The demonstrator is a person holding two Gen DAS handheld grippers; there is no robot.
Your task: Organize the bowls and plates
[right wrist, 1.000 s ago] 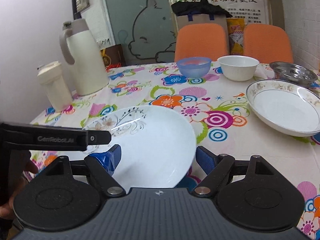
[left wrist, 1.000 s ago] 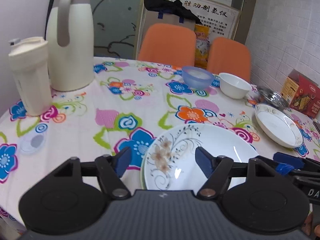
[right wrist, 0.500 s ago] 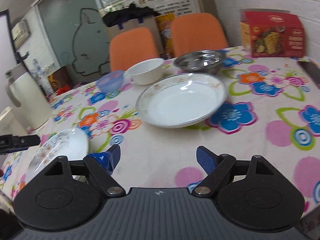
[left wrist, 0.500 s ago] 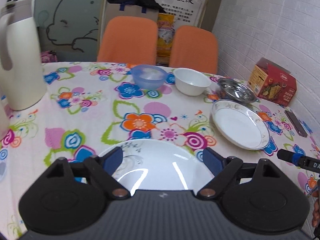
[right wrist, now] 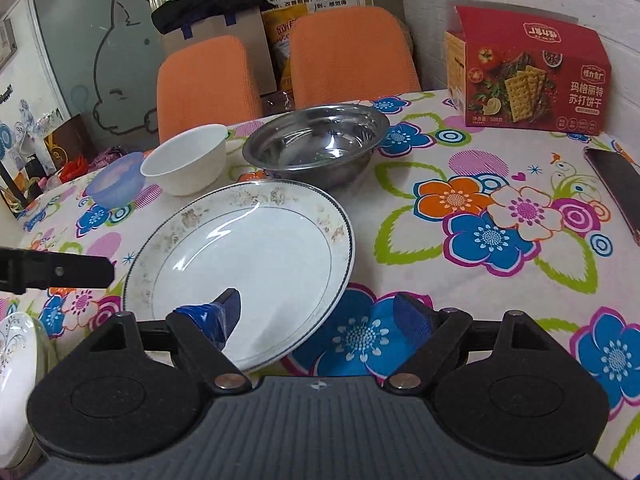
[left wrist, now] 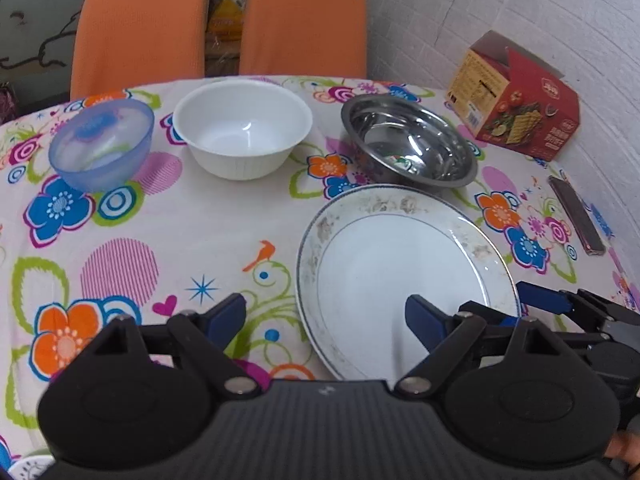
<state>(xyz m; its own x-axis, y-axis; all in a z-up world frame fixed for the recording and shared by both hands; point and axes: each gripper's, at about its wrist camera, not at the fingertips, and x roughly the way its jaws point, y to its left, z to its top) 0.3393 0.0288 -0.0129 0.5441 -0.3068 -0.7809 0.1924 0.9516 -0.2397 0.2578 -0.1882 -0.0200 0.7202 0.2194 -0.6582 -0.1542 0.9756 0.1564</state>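
1. over the near edge of the plate [left wrist: 404,268], the left gripper [left wrist: 326,318] stands spread, nothing pinched; its right pad hangs above the plate's white centre, its left pad above the cloth [left wrist: 192,224].
2. at the plate's other side, the right gripper [right wrist: 316,314] is spread too, empty; its left pad sits over the plate [right wrist: 248,248], its right pad over a blue flower on the cloth [right wrist: 500,208].
3. behind the plate a steel bowl [left wrist: 408,146] lies just beside its rim.
4. left of that stand a white bowl [left wrist: 242,134] and a blue bowl [left wrist: 102,144], apart from each other.
5. a second plate [right wrist: 16,364] shows at the right view's lower left edge.
6. a red box [right wrist: 528,72] and a dark phone [right wrist: 616,184] lie to the right; two orange chairs [left wrist: 140,20] stand behind the table.
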